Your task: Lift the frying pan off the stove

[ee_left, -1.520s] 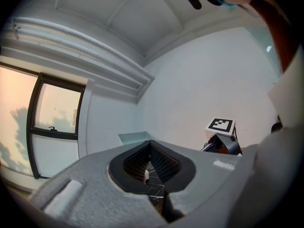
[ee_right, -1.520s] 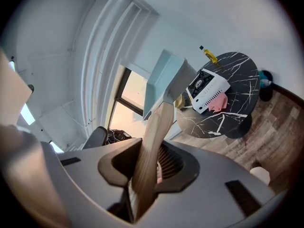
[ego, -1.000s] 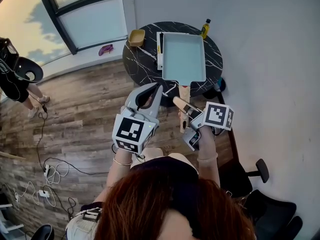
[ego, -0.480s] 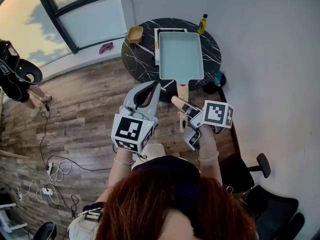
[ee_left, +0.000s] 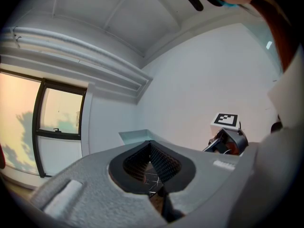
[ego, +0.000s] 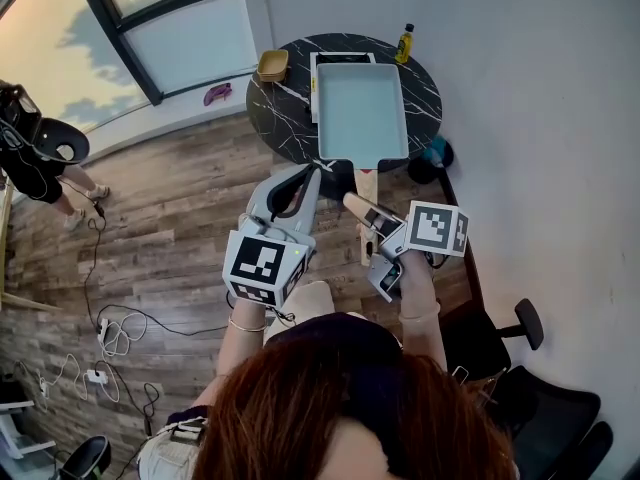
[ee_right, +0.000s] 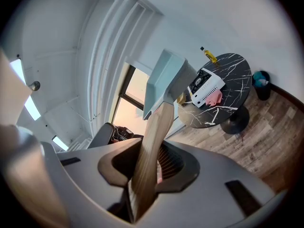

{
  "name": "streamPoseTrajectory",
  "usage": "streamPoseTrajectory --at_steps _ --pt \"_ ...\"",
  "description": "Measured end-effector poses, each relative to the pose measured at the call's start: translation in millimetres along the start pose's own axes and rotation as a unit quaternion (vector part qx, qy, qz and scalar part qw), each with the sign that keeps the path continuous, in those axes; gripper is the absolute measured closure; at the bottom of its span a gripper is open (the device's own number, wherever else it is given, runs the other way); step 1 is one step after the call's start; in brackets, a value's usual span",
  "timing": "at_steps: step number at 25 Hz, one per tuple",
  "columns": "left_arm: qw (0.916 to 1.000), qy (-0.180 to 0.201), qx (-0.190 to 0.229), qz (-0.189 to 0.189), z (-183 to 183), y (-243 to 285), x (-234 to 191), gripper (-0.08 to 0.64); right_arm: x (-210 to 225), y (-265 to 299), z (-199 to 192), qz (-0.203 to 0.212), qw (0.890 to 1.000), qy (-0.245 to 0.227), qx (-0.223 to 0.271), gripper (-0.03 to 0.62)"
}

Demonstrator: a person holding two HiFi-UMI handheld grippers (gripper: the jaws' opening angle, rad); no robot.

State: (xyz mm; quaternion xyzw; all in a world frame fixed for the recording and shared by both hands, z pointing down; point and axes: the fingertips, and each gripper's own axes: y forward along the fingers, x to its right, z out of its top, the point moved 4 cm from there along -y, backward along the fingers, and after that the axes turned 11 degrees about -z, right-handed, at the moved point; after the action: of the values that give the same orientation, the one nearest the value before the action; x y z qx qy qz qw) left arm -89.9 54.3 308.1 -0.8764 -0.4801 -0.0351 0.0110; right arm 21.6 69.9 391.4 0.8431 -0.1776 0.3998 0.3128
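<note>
**Head view:** The right tongs [ego: 368,216] are clenched on the wooden handle [ego: 367,180] of the frying pan [ego: 362,110]. Gripping that near end keeps the hand away from the pan's body. The pan hangs level over the round marble worktop [ego: 280,108]. The white stove [ego: 340,58] shows only as a strip past the pan's far and left edges. The left tongs [ego: 308,180] are pressed together on nothing, just left of the handle, apparently spare. A yellow bowl [ego: 272,65] sits at the worktop's far left and a bottle [ego: 404,43] at its far right. Neither is under the pan.

**Left gripper view:** The left tongs [ee_left: 152,167] meet at the tips with nothing in the hollow between the pads. The pan's pale rim [ee_left: 135,136] shows beyond them.

**Right gripper view:** The right tongs [ee_right: 142,184] squeeze the handle [ee_right: 151,146], and the pan [ee_right: 166,80] is raised in front. The stove [ee_right: 205,90] stands well apart on the worktop [ee_right: 235,87], with a pink cloth [ee_right: 216,98] beside it. I judge the pan already clear of the stove. A teal bin [ee_right: 260,84] stands on the floor to the right, out of the way.
</note>
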Motion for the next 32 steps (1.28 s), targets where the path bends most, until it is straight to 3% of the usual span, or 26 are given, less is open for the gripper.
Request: streamPoseTrajectory --at_steps 24,32 --pt "0.9997 -0.006 -0.015 0.020 -3 -27 48 0.548 1 -45 -32 0.004 1.000 -0.004 -0.018 0.489" --pt "0.9990 -0.004 -0.039 0.020 -10 -33 68 0.548 3 -61 -42 0.010 1.000 -0.006 -0.018 0.489"
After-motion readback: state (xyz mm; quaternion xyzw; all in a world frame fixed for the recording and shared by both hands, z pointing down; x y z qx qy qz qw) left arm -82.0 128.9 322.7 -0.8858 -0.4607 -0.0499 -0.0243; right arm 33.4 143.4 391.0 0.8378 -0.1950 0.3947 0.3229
